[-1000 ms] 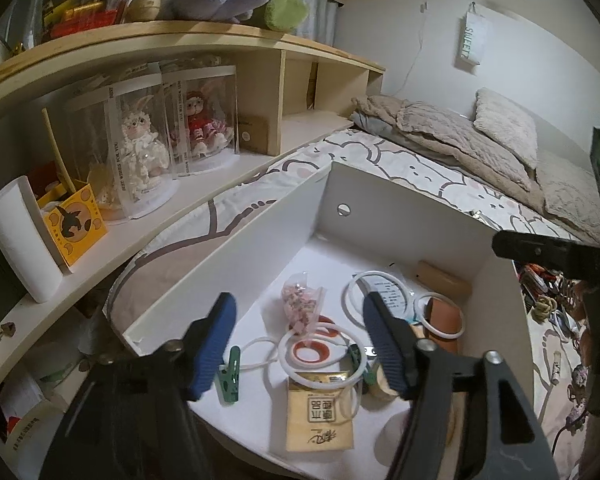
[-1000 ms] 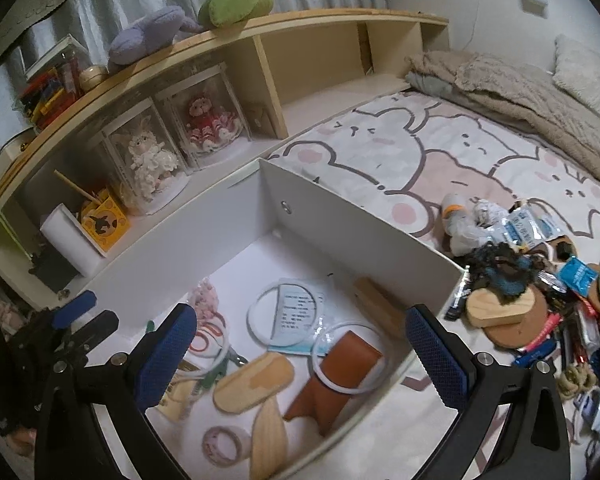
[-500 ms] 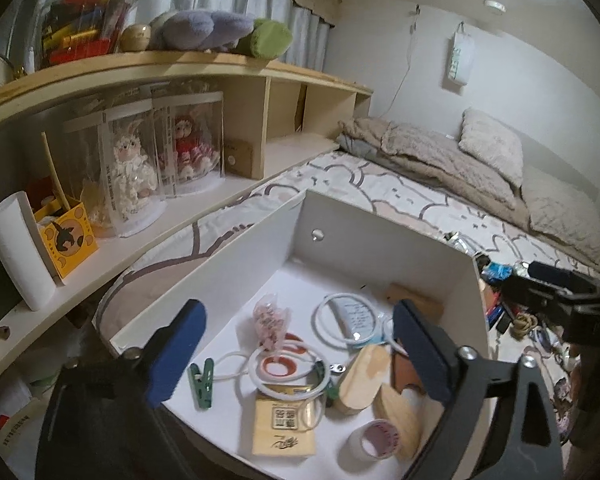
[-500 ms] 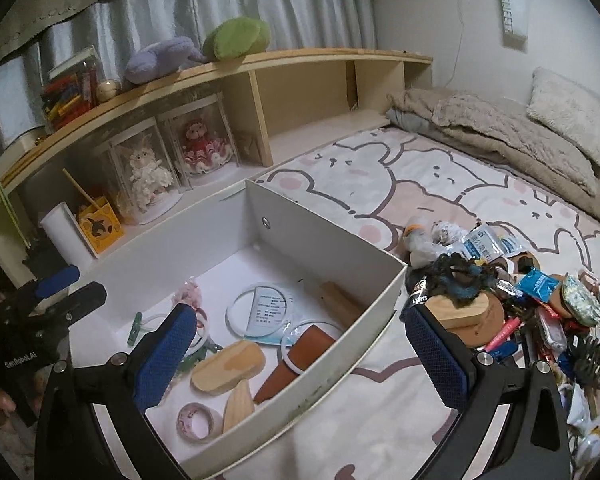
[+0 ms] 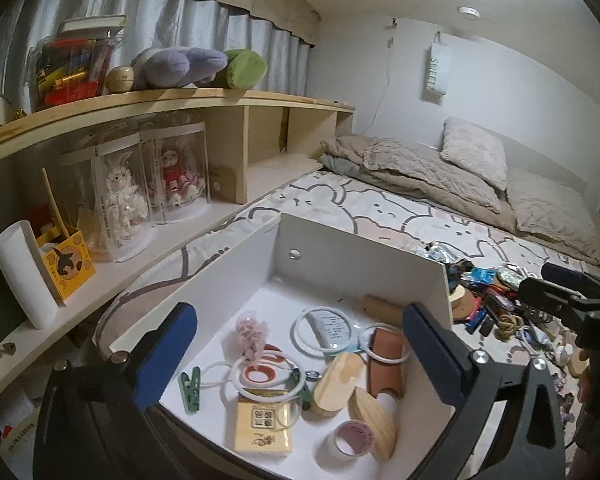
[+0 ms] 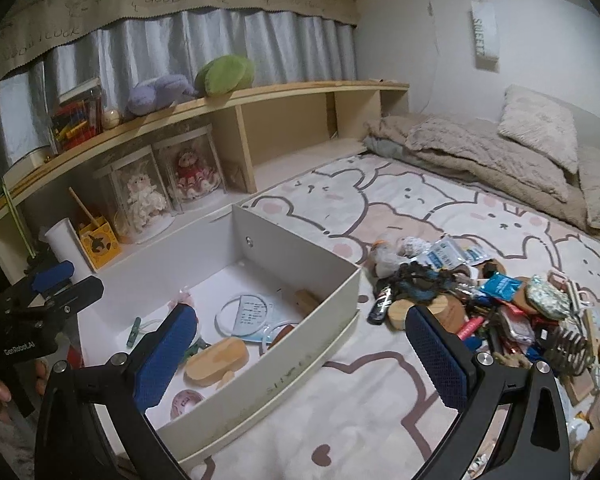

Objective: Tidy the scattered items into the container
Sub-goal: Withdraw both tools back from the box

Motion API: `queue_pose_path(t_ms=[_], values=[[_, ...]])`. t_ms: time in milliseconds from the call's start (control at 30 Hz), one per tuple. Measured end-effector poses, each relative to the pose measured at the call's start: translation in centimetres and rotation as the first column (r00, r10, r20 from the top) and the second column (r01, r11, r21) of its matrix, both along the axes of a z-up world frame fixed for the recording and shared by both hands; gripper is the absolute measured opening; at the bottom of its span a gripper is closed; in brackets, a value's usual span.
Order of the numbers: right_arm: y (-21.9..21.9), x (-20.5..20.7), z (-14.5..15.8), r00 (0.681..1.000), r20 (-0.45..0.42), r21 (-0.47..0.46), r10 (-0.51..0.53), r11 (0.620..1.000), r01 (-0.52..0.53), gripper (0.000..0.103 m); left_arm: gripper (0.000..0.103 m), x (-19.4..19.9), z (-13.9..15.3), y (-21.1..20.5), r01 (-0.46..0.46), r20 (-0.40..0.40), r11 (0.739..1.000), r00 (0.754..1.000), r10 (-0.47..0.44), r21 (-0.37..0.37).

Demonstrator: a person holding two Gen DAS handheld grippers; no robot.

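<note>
The left gripper [image 5: 300, 356] hangs above the white container [image 5: 352, 248] on the bed [image 6: 420, 208], fingers opening with nothing between them. The right gripper [image 6: 300, 356], fingers released and empty, faces the scattered items [image 6: 480, 296] beside the container.

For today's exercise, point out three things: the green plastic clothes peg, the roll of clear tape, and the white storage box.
Green plastic clothes peg [image 5: 191, 389], left wrist view, middle of its body.
Roll of clear tape [image 5: 351, 438], left wrist view, its near rim.
White storage box [image 6: 300, 364], right wrist view, outer side wall.

bed [image 6: 420, 216] | on it: white box [image 6: 300, 364], item pile [image 6: 480, 300], blanket [image 6: 480, 152], pillows [image 6: 540, 124]
</note>
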State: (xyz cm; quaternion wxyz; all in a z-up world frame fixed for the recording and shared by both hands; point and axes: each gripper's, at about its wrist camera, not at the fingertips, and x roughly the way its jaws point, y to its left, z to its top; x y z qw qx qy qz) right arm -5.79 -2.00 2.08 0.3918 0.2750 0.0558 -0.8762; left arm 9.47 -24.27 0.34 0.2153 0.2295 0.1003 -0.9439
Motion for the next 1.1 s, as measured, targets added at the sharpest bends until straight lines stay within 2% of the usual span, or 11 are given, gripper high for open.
queue_pose_path(t_ms=[100, 433, 1100], values=[[1.1, 0.6, 0.4, 1.000, -0.025, -0.004, -0.018, 1.000, 0.018, 0.103, 0.103, 0.3, 0.3, 0.5, 0.005, 0.000, 1.000, 1.000, -0.005, 0.010], [4.5, 2.5, 1.1, 0.994, -0.086, -0.014, -0.071, 0.997, 0.070, 0.103, 0.103, 1.3, 1.7, 2.9, 0.045, -0.004, 0.998, 0.999, -0.045, -0.036], [8.9, 4.4, -0.4, 0.986, -0.085, -0.031, -0.143, 0.990, 0.141, 0.103, 0.103, 2.7, 1.0, 5.5, 0.095, 0.011, 0.994, 0.995, -0.095, -0.057]])
